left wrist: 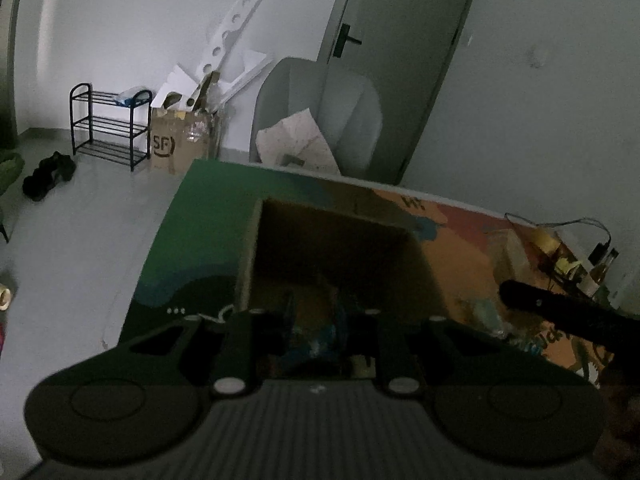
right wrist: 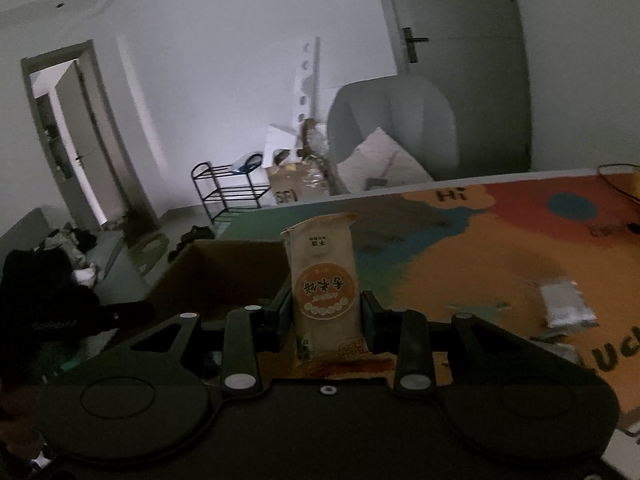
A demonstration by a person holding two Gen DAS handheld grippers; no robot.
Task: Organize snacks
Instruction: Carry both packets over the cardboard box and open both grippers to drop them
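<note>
dim room, painted counter, snack sorting in progress

surface: counter (right wrist: pixel 500 248) covered in a mat of green, blue, orange and red patches; open cardboard box (left wrist: pixel 332 248) stands on its green end.
room: grey floor, white walls, grey door (left wrist: pixel 400 60), grey armchair (left wrist: pixel 320 112), black shoe rack (left wrist: pixel 108 124), carton (left wrist: pixel 180 144) stuffed with white boards.
writing: "sf" on the carton; "hi" on the mat; chinese characters, seen upside down, in an orange disc on the packet.
right gripper (right wrist: pixel 326 316): jaws clamped on a tan snack packet (right wrist: pixel 324 280), upright between the pads, just right of the box.
left gripper (left wrist: pixel 316 328): over the box mouth, jaws near closed; blurred wrappers lie below them, grip not discernible.
loose silver packet (right wrist: pixel 568 306) lies on the orange area.
</note>
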